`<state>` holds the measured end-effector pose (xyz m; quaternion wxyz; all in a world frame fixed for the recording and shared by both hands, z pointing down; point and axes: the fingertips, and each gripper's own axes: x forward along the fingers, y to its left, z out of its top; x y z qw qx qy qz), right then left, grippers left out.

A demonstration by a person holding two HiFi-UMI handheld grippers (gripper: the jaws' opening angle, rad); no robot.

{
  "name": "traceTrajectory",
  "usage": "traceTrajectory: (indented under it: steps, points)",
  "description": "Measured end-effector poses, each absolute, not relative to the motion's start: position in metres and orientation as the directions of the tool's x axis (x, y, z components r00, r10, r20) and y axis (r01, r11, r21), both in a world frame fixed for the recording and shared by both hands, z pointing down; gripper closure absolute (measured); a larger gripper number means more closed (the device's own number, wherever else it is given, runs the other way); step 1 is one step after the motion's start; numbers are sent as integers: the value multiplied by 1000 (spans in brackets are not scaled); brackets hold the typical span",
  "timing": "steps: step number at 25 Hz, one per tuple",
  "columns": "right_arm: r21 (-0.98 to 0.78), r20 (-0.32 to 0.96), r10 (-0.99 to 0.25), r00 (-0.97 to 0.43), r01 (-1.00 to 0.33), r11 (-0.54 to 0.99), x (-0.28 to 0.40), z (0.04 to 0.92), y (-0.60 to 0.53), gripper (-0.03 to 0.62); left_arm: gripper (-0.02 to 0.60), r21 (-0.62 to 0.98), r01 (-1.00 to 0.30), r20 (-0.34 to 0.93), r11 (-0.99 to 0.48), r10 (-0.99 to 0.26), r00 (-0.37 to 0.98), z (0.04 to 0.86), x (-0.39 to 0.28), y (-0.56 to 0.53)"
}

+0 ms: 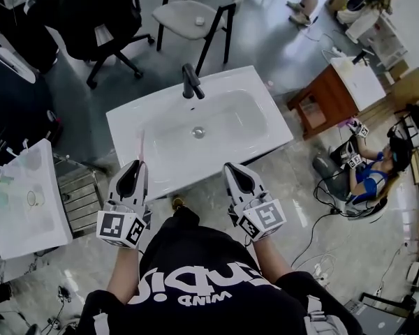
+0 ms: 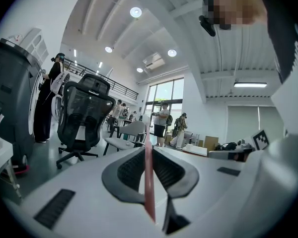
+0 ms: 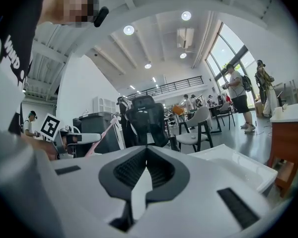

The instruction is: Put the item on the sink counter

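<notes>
Your left gripper [image 1: 135, 167] is clamped on a thin pink stick [image 1: 140, 146] poking over the white sink counter's [image 1: 126, 125] front edge, your right gripper [image 1: 234, 169] is closed and empty, and your black shirt [image 1: 195, 253] reads "WIND".

Grey glossy floor [image 1: 321, 208]. Black office chair [image 1: 98, 19] beside beige chair [image 1: 192, 12]. Wooden cabinet [image 1: 321, 100] at right. White ceiling with round recessed lights [image 2: 135, 12]. Tall window [image 2: 164, 95] at far end.

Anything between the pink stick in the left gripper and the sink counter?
Nothing visible. The pink stick, clamped in the left gripper, shows against the sink counter's bare front-left corner; the faucet stands at the far rim.
</notes>
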<state>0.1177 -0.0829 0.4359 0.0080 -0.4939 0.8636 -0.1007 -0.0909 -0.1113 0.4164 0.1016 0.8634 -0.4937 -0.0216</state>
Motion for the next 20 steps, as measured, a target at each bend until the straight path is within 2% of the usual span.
traceTrajectory:
  steps: [20]
  points:
    - [-160, 113, -835, -538, -839, 519, 85, 429, -170, 576, 523, 207, -841, 75, -499, -849, 522, 419, -109, -190]
